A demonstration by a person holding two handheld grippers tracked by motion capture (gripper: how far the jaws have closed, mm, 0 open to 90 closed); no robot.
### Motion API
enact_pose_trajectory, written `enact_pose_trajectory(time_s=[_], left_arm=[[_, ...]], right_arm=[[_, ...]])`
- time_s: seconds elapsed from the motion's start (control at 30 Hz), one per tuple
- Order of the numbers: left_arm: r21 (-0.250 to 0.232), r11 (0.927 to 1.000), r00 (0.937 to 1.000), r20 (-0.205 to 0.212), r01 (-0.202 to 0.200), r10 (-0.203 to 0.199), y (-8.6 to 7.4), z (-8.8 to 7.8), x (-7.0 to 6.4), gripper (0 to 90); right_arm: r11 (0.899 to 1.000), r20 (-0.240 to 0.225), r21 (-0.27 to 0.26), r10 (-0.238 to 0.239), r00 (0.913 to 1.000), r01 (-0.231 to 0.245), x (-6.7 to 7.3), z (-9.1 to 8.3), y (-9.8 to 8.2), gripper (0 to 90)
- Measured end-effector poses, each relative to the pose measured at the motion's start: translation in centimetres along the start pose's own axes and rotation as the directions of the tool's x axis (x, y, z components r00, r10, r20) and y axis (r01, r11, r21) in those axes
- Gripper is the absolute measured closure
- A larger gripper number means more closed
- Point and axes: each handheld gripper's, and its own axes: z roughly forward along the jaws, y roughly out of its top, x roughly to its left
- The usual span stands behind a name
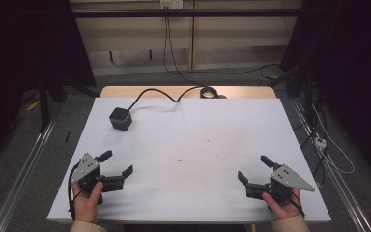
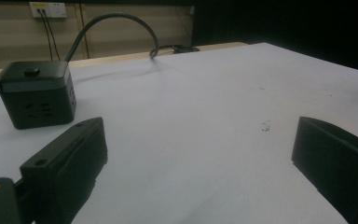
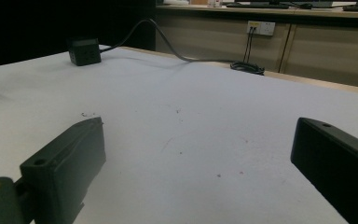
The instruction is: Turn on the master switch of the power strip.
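Socket cube (image 1: 120,118): black, far-left of white table (image 1: 198,145), its cable (image 1: 164,93) trailing to the far edge.
Left gripper (image 1: 118,169): near-left edge, jaws spread wide, empty.
Right gripper (image 1: 253,169): near-right edge, jaws apart, empty.
Key relation: cube lies ahead of the left jaws, slightly left in the left gripper view (image 2: 35,93); left hand nearer, right well apart.
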Motion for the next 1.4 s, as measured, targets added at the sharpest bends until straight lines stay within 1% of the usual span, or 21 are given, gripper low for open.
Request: enact_pose_trajectory(time_s=[0.17, 0.27, 0.37, 0.43, 0.63, 0.83, 1.0, 1.1, 1.23, 1.3, 1.4], left_arm=[[-0.001, 1.0000, 1.0000, 0.001, 0.004, -0.004, 0.0, 0.0, 0.0, 3.0], [-0.007, 0.9999, 0.9999, -0.004, 0.016, -0.016, 0.0, 0.0, 0.2, 2.8], [-0.006, 0.9998, 0.9998, -0.006, 0.020, -0.021, 0.1, 0.1, 0.3, 2.7], [-0.004, 0.9997, 0.9997, -0.005, 0.023, -0.023, 0.2, 0.2, 0.3, 2.6], [-0.010, 0.9994, 0.9993, -0.013, 0.034, -0.034, 0.8, 1.0, 0.3, 2.5], [-0.025, 0.9980, 0.9983, -0.009, 0.057, -0.057, 1.2, 1.5, 0.4, 2.6], [-0.027, 0.9968, 0.9971, -0.009, 0.075, -0.076, 1.4, 1.8, 0.6, 2.9], [-0.036, 0.9945, 0.9950, -0.014, 0.098, -0.099, 1.6, 1.9, 0.8, 3.2], [-0.044, 0.9935, 0.9941, -0.024, 0.105, -0.106, 1.8, 2.1, 1.0, 3.3], [-0.048, 0.9928, 0.9936, -0.021, 0.110, -0.111, 1.8, 2.0, 1.1, 3.3], [-0.044, 0.9939, 0.9944, -0.026, 0.101, -0.102, 1.9, 1.9, 1.1, 3.4]], right_arm=[[1.000, -0.003, -0.004, -0.003, 1.0000, 0.003, 0.1, 0.0, 0.1, 2.6], [1.000, -0.005, -0.006, -0.007, 1.0000, 0.006, 0.1, 0.1, 0.1, 2.6], [1.000, -0.008, -0.008, -0.014, 0.9999, 0.014, 0.1, 0.1, 0.1, 2.6], [1.000, -0.007, -0.010, -0.010, 0.9999, 0.010, 0.1, 0.1, 0.1, 2.6], [1.000, -0.002, -0.021, -0.007, 1.0000, 0.007, -0.1, 0.0, 0.1, 2.7], [1.000, 0.001, -0.025, -0.007, 1.0000, 0.007, -0.2, -0.1, 0.1, 2.9], [1.000, -0.001, -0.027, -0.007, 1.0000, 0.007, -0.3, -0.2, 0.1, 2.9], [1.000, -0.002, -0.030, -0.003, 1.0000, 0.003, -0.4, -0.3, 0.1, 2.9], [0.999, -0.003, -0.035, 0.004, 1.0000, -0.004, -0.4, -0.1, 0.1, 3.0], [0.999, -0.008, -0.034, -0.002, 1.0000, 0.002, -0.3, 0.0, 0.2, 3.0], [1.000, -0.012, -0.028, -0.013, 0.9998, 0.013, -0.1, 0.1, 0.1, 3.1]])
